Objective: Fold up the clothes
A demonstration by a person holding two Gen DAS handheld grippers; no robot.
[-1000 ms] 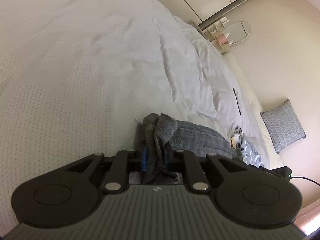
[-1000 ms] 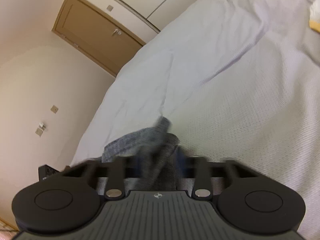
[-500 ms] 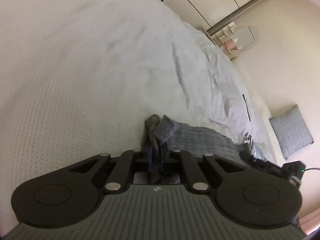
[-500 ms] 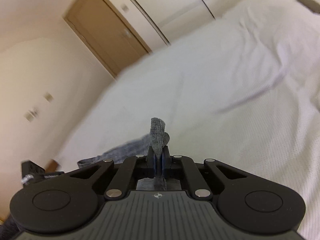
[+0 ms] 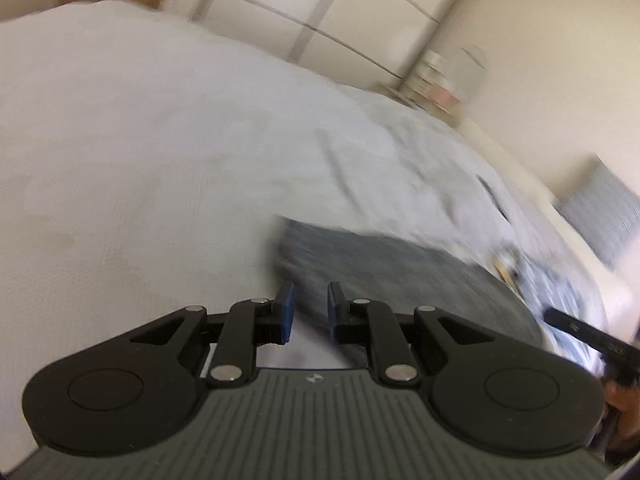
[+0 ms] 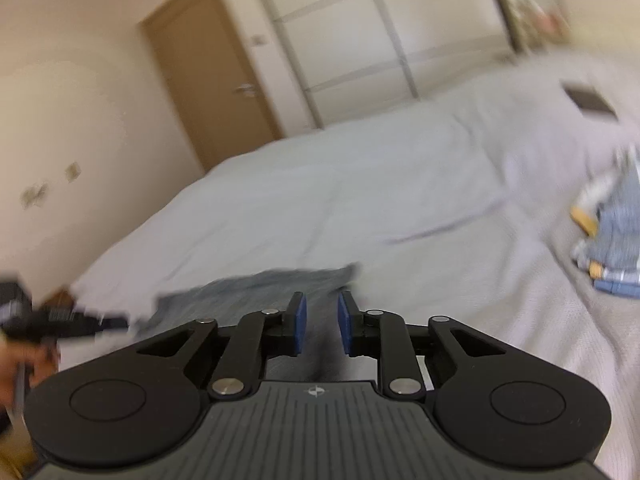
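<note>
Mostly the views are filled by the bed (image 5: pixel 140 152), a broad white expanse with a fine woven, dotted texture and soft creases toward its far side. Behind it stand a pale wardrobe (image 6: pixel 360 32) with flat panels split by thin metal strips, and a plain brown wooden door (image 6: pixel 208 84). Against the wall leans a square grey cushion (image 5: pixel 600 208), finely ribbed.

On the bed lies the grey garment (image 5: pixel 392 272), a heathered knit spread flat in a rough rectangle with a straight near edge; it sits just ahead of both tools, motion-blurred. Further off on the bed rests a small heap of blue-and-white striped clothes (image 6: pixel 616 232), loosely stacked.

Smaller still, the left gripper (image 5: pixel 308 310) hovers at the garment's corner, its blue-padded jaws a narrow gap apart and holding nothing. The right gripper (image 6: pixel 322 322) sits over the garment's opposite edge, jaws likewise parted narrowly and empty. Each gripper's black body shows at the edge of the other's view.
</note>
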